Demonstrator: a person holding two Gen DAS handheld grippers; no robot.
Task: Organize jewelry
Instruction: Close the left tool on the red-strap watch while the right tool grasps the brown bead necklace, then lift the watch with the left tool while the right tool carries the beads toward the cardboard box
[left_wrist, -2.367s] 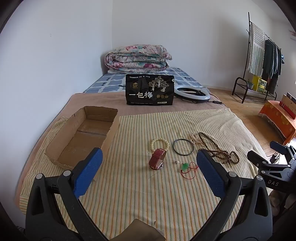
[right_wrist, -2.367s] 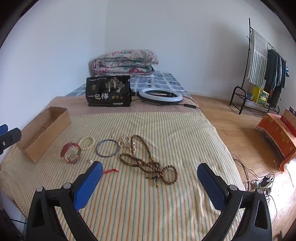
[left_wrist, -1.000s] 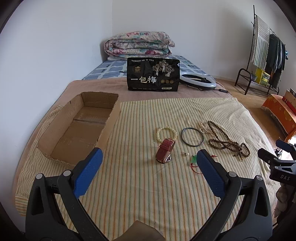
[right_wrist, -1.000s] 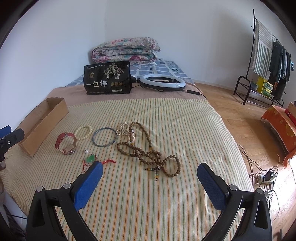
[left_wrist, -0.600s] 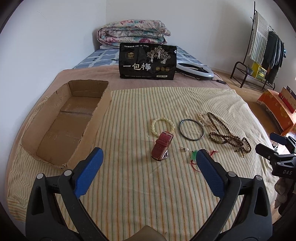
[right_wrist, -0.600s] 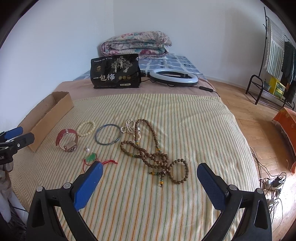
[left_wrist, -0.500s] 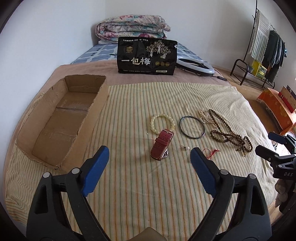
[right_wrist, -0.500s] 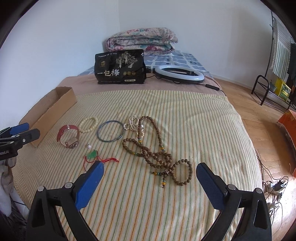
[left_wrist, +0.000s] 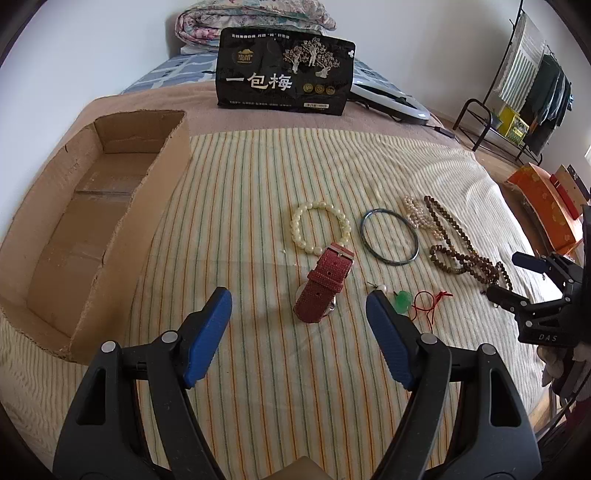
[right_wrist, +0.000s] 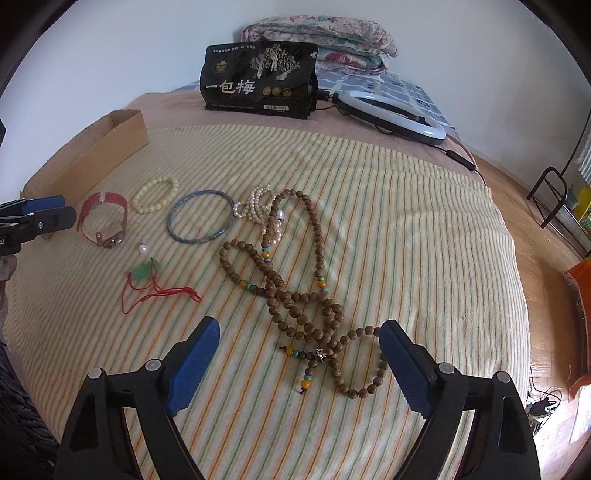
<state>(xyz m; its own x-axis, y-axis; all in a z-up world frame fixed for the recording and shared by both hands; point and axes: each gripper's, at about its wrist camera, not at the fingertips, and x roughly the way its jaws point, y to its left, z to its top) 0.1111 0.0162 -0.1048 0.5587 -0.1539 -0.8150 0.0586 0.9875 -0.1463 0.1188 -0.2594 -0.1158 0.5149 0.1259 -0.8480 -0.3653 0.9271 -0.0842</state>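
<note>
Striped bedspread (left_wrist: 258, 177) on a bed, white walls behind; all the jewelry lies loose on it, none yet in the cardboard box (left_wrist: 92, 206), which sits bare at the cloth's left edge.

Pieces, left to right: red-strap watch (left_wrist: 325, 282), cream bead bracelet (left_wrist: 320, 230) touching its strap end, dark bangle (left_wrist: 389, 242), small pearl strand (right_wrist: 258, 206), long brown wooden bead necklace (right_wrist: 295, 288) overlapping the pearls. Near you, a tiny pearl earring (right_wrist: 142, 248) and a green pendant on red cord (right_wrist: 147, 275).

Your left gripper (left_wrist: 299, 317) hangs over the watch, jaws closing, pads not on it; nothing held. Your right gripper (right_wrist: 299, 354) hangs over the necklace's near loops, jaws also closing, beads between them but not pinched.

Judgement: task at its start, 0 of 7 pieces sorted. Likely next: watch and necklace lifted, then carried to the box.

Beyond: black snack bag (left_wrist: 284, 72), ring light (right_wrist: 391, 114), folded quilt (right_wrist: 317, 33).
</note>
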